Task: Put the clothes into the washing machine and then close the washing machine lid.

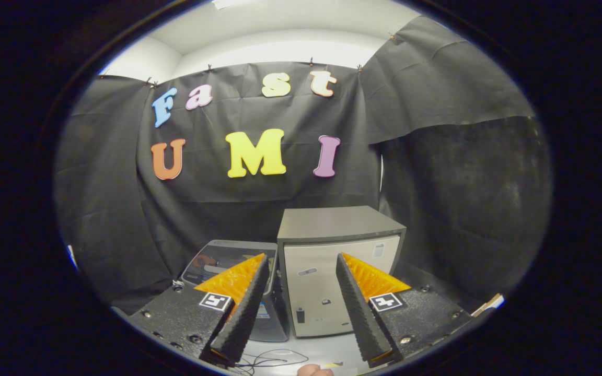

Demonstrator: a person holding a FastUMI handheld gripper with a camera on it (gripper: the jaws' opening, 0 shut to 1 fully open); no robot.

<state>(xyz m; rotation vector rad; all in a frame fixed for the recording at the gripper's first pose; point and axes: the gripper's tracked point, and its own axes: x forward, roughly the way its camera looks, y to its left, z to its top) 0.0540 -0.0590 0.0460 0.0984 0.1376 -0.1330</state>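
A: What are the gripper fingers doing?

B: The 2 fingers are spread wide apart, released, with nothing between them but open air.

A: Where's the washer?

B: The washer is the low dark machine beyond the left finger, partly hidden by it. Its lid lies flat on top, so it looks shut, though the finger covers part of it.

A: And next to it?

B: A taller box-shaped cabinet stands just to its right, seen through the gap between the fingers, with a pale front door and a dark top. Both sit against the black cloth wall.

A: Anything nearer?

B: Thin cables lie on the pale table just ahead of the fingers.
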